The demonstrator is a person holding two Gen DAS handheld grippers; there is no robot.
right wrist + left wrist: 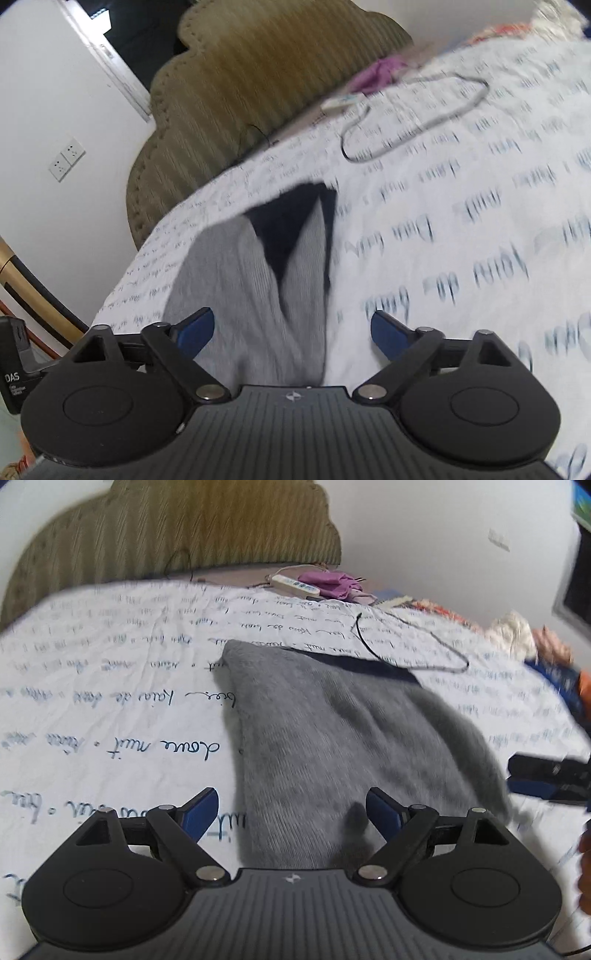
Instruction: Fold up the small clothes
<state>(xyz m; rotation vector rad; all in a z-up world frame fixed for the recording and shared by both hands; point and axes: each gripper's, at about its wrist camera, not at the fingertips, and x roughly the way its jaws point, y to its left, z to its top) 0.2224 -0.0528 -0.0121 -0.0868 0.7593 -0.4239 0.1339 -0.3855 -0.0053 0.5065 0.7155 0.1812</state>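
A small grey knit garment (332,738) with a dark navy band at its far end lies flat on the white bed sheet (110,701). My left gripper (291,808) is open and empty, its jaws spread just above the garment's near end. In the right wrist view the same grey garment (251,280) lies folded lengthwise, with the navy part (284,225) showing at the far end. My right gripper (291,328) is open and empty over the garment's near edge. The right gripper's fingers (546,775) show at the right edge of the left wrist view.
The sheet (461,221) carries blue handwriting print. A black cable loop (413,642) lies beyond the garment. A power strip (295,585) and purple cloth (332,583) sit near the olive headboard (184,535). Piled clothes (517,631) lie at the right.
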